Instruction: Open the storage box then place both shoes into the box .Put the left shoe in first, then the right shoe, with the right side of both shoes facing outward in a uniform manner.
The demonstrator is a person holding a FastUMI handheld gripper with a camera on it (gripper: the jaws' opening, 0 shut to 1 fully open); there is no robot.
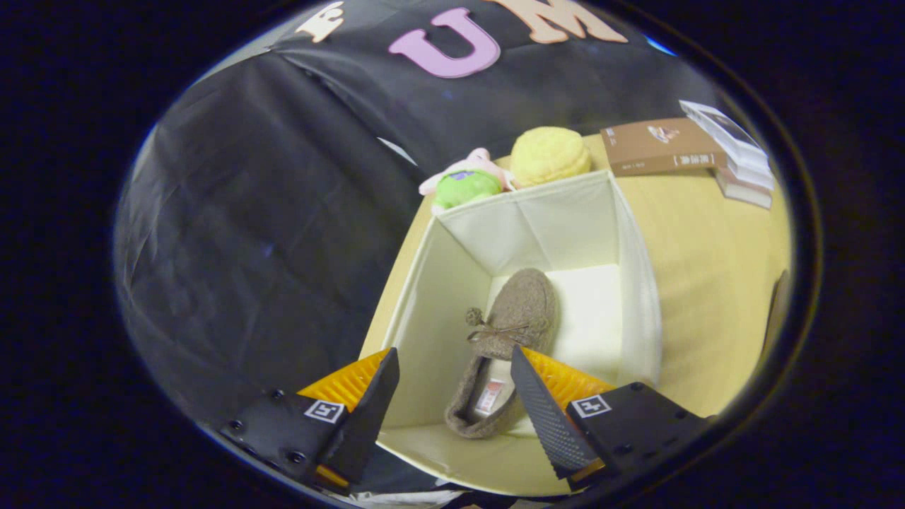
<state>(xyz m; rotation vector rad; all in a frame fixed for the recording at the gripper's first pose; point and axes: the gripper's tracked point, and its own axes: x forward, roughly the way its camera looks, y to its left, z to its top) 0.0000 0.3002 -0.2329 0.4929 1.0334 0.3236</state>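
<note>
A white fabric storage box (640, 283) stands open on the wooden table, and I look down into it from above. One grey-brown felt shoe (512, 318) with a small bow lies on the box floor, toe pointing away from me, near the left wall. My gripper (452, 367) hovers over the near part of the box, open. Its two fingers (541, 403) stand apart with the shoe's heel opening seen below between them; neither finger presses on the shoe.
Beyond the box's far wall sit a green and pink plush toy (464, 185) and a yellow round plush (550, 155). A brown book (661, 146) and a stack of books (735, 152) lie at the table's far right. Bare tabletop (714, 283) runs right of the box.
</note>
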